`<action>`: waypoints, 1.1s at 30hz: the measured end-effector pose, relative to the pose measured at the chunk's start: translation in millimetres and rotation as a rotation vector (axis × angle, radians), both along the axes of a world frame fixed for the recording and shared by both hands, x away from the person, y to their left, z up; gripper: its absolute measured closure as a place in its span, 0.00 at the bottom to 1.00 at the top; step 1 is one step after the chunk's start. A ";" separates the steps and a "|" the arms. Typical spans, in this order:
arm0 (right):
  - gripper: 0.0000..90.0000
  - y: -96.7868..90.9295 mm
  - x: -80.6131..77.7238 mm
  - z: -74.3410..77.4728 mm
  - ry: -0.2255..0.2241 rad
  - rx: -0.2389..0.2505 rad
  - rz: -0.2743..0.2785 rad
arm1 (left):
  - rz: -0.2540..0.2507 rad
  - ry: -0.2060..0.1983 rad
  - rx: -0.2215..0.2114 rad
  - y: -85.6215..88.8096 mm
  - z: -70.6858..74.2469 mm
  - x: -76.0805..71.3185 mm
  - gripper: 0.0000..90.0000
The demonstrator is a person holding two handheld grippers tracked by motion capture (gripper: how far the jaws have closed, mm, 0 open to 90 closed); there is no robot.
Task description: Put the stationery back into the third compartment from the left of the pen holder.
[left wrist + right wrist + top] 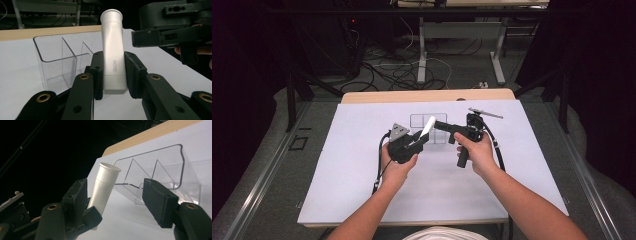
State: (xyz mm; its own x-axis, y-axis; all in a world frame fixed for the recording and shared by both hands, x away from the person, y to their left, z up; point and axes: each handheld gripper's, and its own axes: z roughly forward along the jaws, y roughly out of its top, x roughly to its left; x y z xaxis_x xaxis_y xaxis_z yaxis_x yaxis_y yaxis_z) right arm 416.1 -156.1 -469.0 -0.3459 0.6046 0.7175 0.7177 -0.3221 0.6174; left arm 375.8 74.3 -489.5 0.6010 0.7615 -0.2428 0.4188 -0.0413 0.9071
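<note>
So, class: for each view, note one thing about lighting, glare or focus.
High view: the room is dark, the white table cover is brightly lit and detail is soft. Left gripper view: the white plastic tube is sharp, with soft sheen. Right gripper view: the clear plastic divided tray shows bright edges against a black background.

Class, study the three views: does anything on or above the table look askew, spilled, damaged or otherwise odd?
Nothing looks damaged or spilled. The white tube is clamped by the left gripper above the table, while the right gripper stands open near its cap. The clear divided tray sits upright and holds nothing.
</note>
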 end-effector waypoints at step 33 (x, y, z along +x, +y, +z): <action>0.71 2.4 9.4 -11.6 0.151 0.080 0.033 | -0.070 -0.015 0.008 -19.2 -3.0 -9.9 0.79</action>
